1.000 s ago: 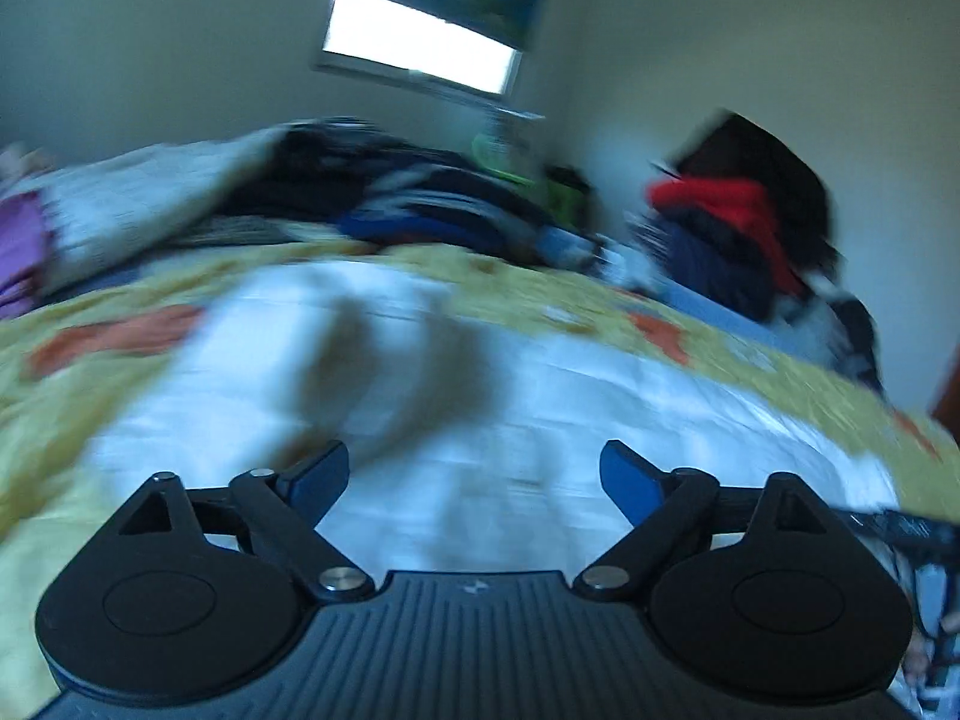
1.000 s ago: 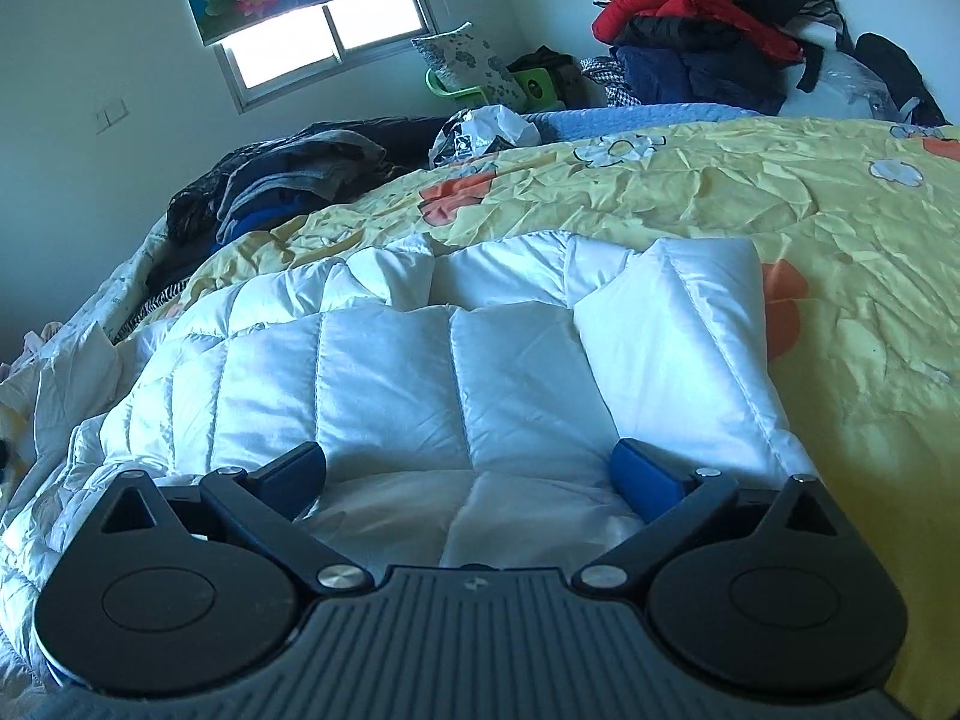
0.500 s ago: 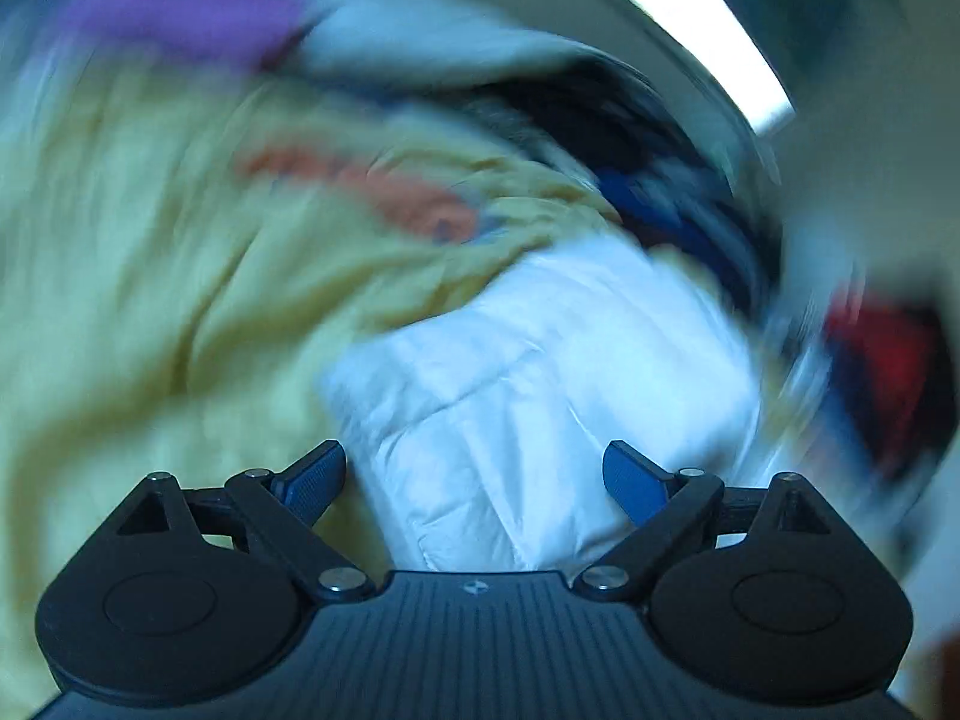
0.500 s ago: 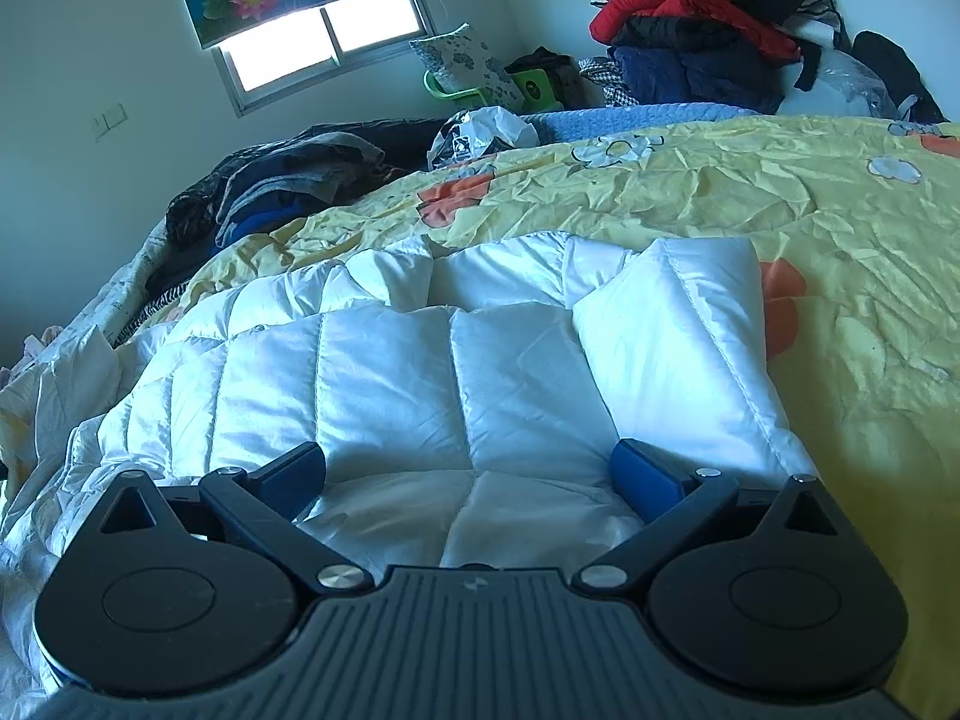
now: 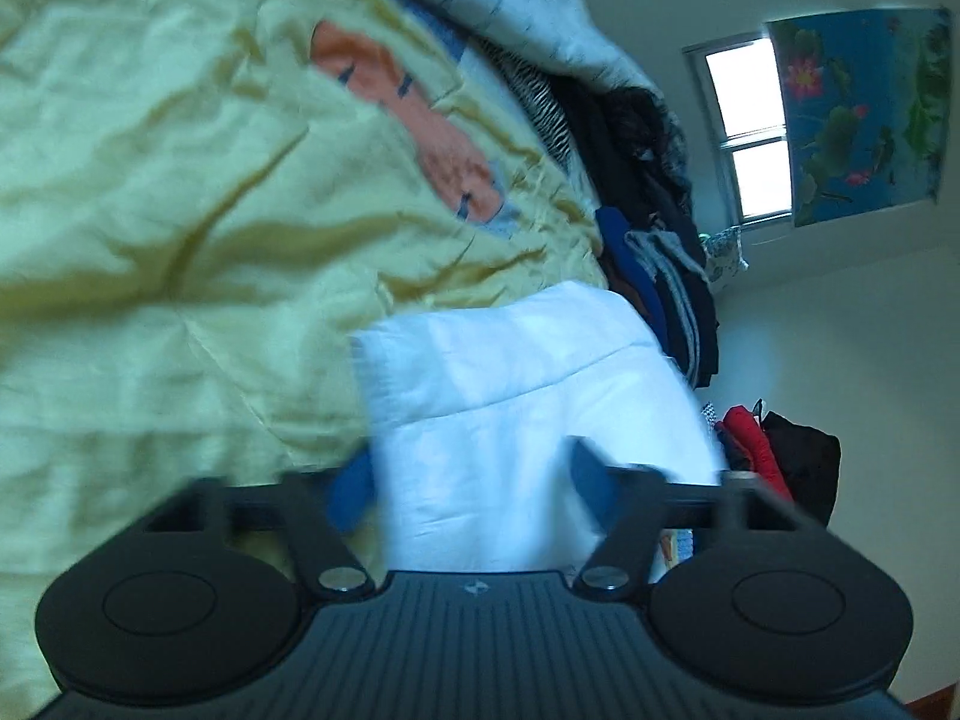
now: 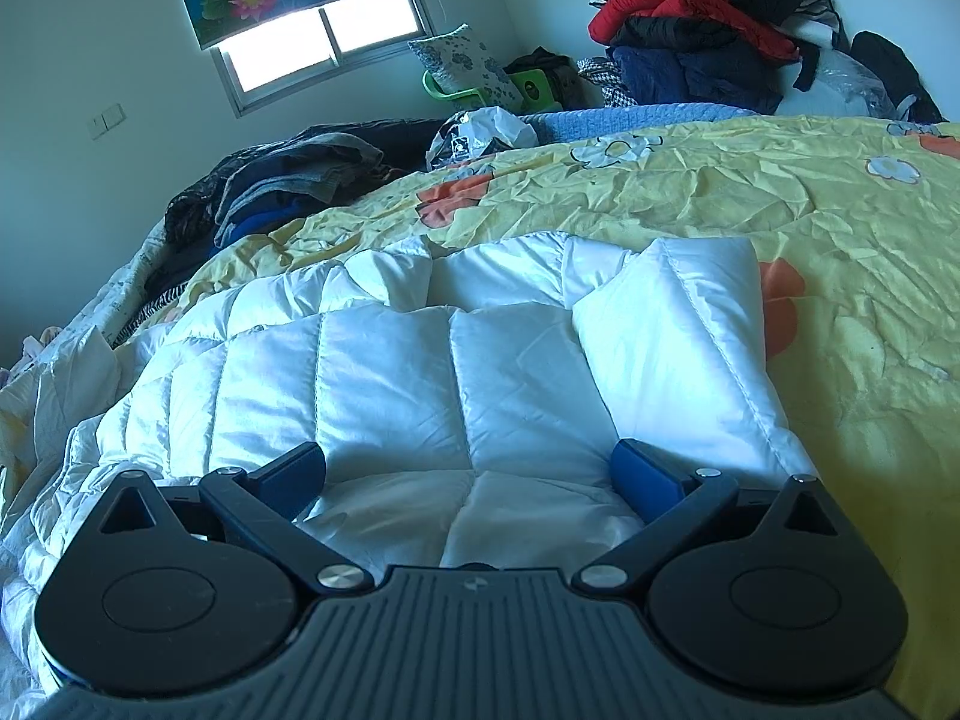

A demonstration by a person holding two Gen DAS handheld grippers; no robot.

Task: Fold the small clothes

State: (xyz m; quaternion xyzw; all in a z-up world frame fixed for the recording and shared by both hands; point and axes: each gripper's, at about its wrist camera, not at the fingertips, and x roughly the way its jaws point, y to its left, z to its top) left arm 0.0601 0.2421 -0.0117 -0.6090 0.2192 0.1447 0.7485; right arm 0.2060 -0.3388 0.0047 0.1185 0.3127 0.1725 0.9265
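A white quilted puffer garment lies spread on the yellow floral bedspread, with one sleeve folded over at its right. My right gripper is open and empty, low over the garment's near hem. In the left wrist view the camera is rolled sideways. My left gripper is open, its blue fingers on either side of an edge of the white garment, the jaws closing in but still apart. The left view is blurred.
A heap of dark clothes lies at the bed's far left edge below the window. A pile of red and dark jackets stands at the back right. A white plastic bag lies on the bed's far side.
My left gripper has swung down and rolled sideways onto the garment's edge, and its jaws have narrowed. My right gripper has stayed still.
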